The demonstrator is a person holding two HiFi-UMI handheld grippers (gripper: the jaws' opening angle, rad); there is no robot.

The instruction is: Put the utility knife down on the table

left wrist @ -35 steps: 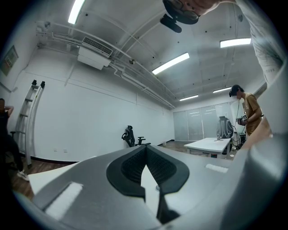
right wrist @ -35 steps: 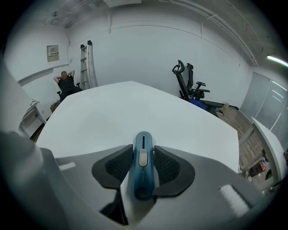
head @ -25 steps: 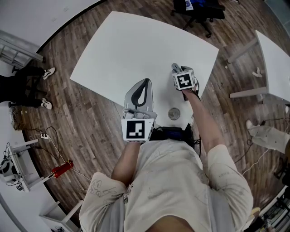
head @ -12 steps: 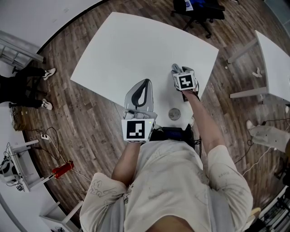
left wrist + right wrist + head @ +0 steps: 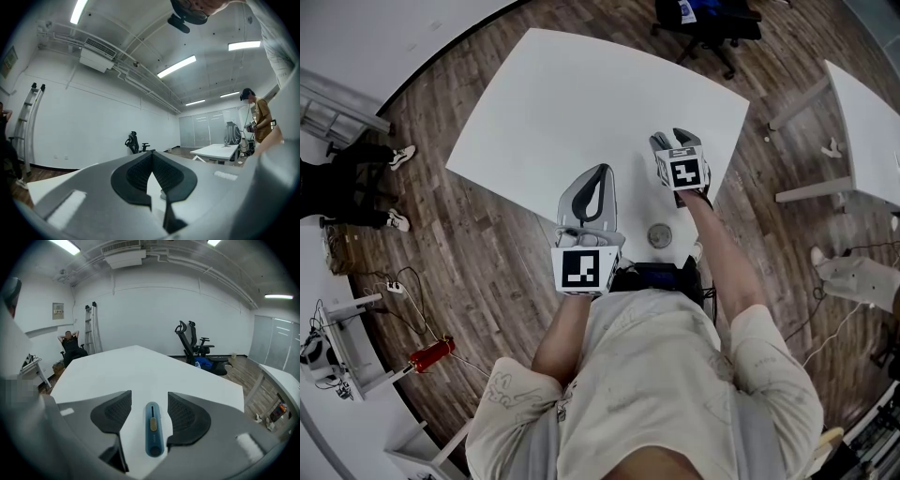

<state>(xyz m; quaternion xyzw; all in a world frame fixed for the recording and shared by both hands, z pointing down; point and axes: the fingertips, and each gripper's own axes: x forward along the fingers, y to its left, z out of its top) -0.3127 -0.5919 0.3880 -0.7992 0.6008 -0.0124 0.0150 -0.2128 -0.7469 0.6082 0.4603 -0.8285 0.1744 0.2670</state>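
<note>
- Wood floor [image 5: 487, 253] lies all around.
- White table [image 5: 581, 103] stands in front of the person, its top bare but for the knife near the close edge.
- Black chair [image 5: 708, 23] stands beyond the table's far corner.
- Left gripper [image 5: 600, 171] is held level over the table's near edge. Its pads meet at the tips with nothing between them.
- Right gripper [image 5: 149, 394] tilts down over the table, jaws spread wide and gripping nothing.
- Blue knife [image 5: 152, 427] lies flat on the table in the gap between the right jaws, lengthwise along them, clear of both pads.
</note>
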